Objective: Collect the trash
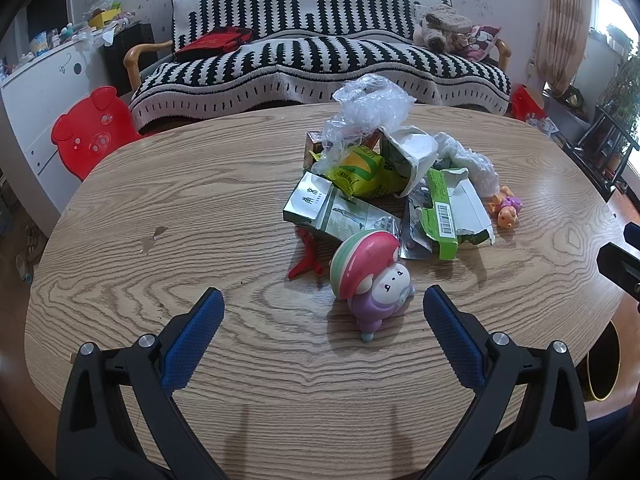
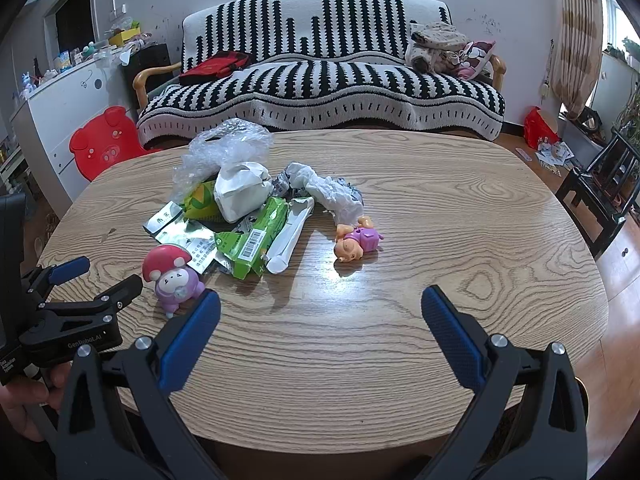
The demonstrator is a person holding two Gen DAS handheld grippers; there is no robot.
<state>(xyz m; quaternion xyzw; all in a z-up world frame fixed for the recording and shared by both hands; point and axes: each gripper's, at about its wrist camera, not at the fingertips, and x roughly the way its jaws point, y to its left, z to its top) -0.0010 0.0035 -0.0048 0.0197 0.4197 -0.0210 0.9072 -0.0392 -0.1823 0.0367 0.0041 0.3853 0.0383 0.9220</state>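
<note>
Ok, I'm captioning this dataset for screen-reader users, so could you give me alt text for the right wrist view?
The open right gripper hovers empty over a wooden table, facing a heap of torn green cartons, wrappers and crumpled plastic. A mushroom-capped toy figure stands near the heap and a small pink doll lies beside it. The left gripper shows at the left edge; a striped sofa is behind.

Black-and-white striped sofa cover [image 1: 320,64] at upper centre; red pig-shaped chair [image 1: 90,130] at left; green carton [image 2: 256,236], yellow-green wrapper [image 1: 362,170], pink-capped purple toy [image 1: 372,280] on light wood-grain table [image 1: 160,280].
</note>
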